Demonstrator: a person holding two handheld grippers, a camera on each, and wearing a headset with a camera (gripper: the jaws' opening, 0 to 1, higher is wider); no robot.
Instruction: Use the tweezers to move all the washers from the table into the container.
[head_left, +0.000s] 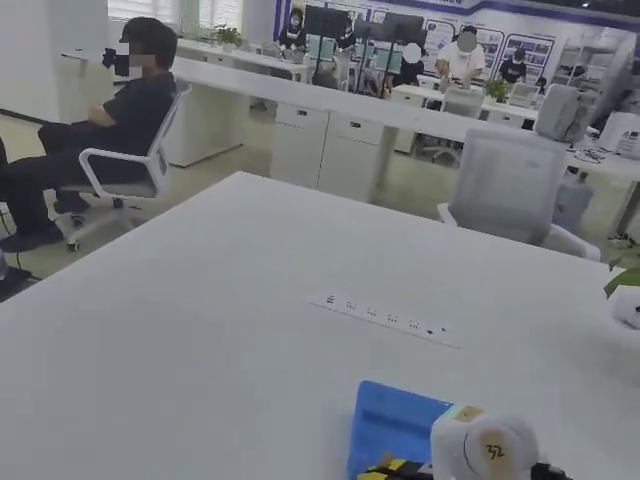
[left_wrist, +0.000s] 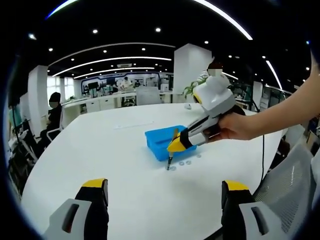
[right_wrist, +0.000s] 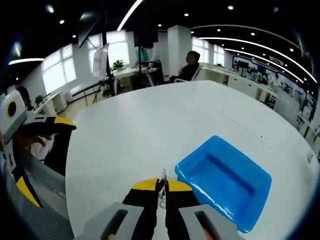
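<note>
Tweezers (right_wrist: 163, 176) in right hand-held gripper (right_wrist: 161, 187), washers (left_wrist: 188, 162) beside blue container (left_wrist: 157, 149)

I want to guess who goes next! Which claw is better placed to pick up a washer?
The right claw. It is shut on the tweezers, whose tip points down at the washers beside the container. The left claw is open, empty and farther back.

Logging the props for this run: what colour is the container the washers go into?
Blue; the container shows best in the right gripper view.
</note>
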